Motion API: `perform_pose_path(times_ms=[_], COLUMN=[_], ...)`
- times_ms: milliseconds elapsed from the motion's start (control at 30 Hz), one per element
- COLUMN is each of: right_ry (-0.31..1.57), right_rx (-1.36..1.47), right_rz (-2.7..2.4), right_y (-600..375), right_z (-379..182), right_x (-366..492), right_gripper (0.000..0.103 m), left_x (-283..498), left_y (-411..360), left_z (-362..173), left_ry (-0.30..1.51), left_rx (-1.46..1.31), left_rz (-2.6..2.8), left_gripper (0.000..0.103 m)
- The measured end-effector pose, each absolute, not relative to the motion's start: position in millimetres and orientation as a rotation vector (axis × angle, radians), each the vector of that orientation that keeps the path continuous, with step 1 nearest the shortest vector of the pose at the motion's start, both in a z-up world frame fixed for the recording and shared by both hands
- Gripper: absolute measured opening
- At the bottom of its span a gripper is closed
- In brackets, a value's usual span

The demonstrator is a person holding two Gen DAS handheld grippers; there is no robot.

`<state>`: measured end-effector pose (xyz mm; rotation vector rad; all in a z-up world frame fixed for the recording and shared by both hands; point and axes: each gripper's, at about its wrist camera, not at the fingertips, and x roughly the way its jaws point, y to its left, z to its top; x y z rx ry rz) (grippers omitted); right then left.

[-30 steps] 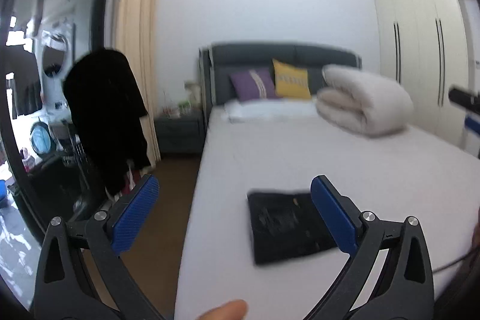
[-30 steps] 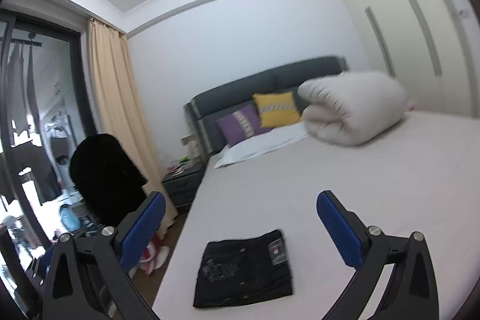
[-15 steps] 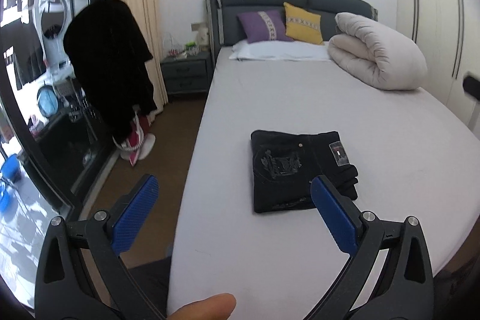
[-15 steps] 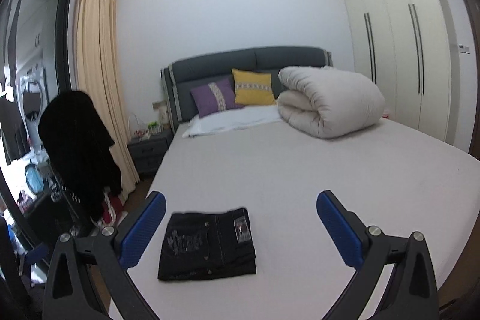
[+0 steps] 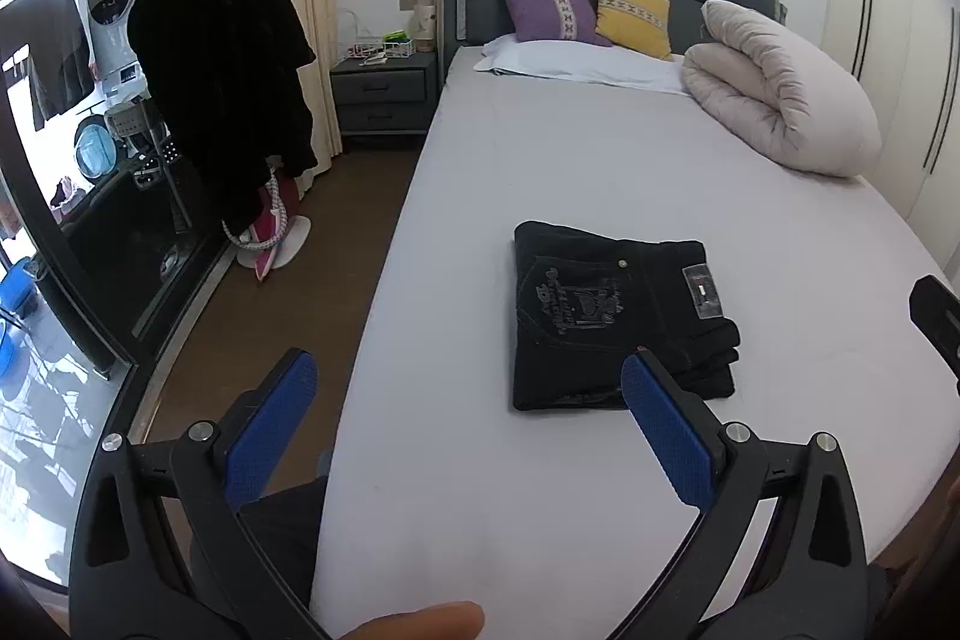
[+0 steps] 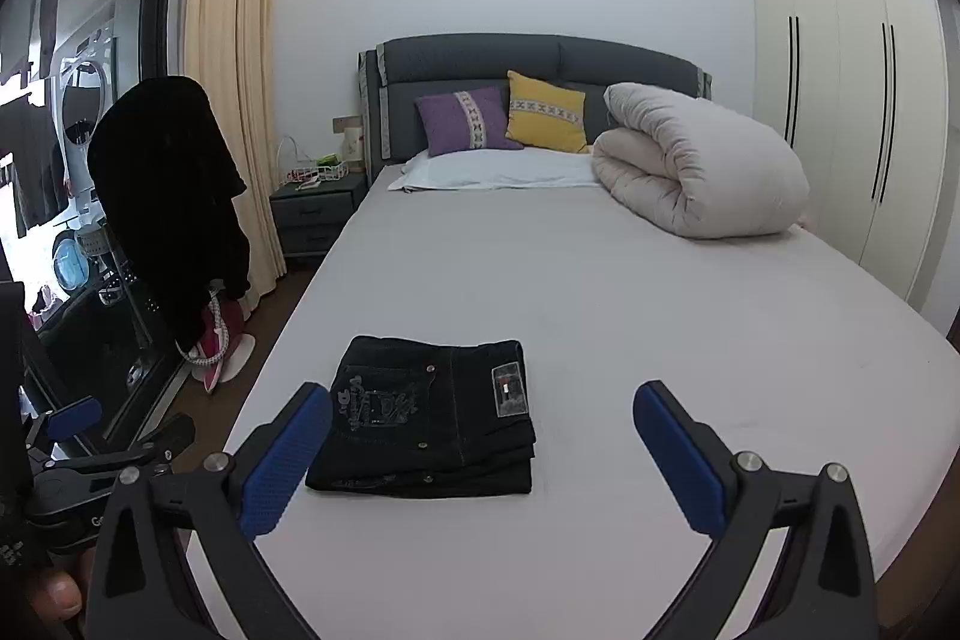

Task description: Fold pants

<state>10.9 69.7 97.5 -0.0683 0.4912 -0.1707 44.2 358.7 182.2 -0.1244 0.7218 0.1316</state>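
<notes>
Black pants (image 5: 612, 322) (image 6: 432, 418) lie folded into a compact rectangle on the grey bed sheet (image 5: 600, 172) (image 6: 600, 292), near the bed's left edge, back pocket embroidery and a small label facing up. My left gripper (image 5: 462, 400) hovers open above the foot of the bed, its right pad in front of the pants' near edge, apart from them. My right gripper (image 6: 480, 424) is open too, held above the bed in front of the pants, nothing between its blue pads. The left gripper (image 6: 78, 418) shows at the right wrist view's left edge.
A rolled white duvet (image 5: 780, 100) (image 6: 702, 166), purple and yellow cushions (image 6: 504, 118) and a pillow sit at the bed's head. A black garment (image 5: 222, 64) hangs left of the bed above the brown floor (image 5: 288, 298). A nightstand (image 6: 315, 208) and wardrobe (image 6: 840, 112) flank the bed.
Both cameras have tilted down and steadied, bringing the folded pants more fully into view. The pants have not moved and both grippers have stayed open.
</notes>
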Motion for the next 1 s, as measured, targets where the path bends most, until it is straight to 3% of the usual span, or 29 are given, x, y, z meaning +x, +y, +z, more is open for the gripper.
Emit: perform_pose_path(times_ms=[1000], right_ry=[0.602], right_rx=[-0.072], right_rz=[-0.165], right_y=[68.1], right_z=[78.4], right_x=[32.2], right_gripper=[0.103], left_x=[50.6], left_y=[359.4], left_z=[151.9], left_ry=[0.76], left_rx=[-0.126], left_rz=[0.157], left_gripper=[0.103])
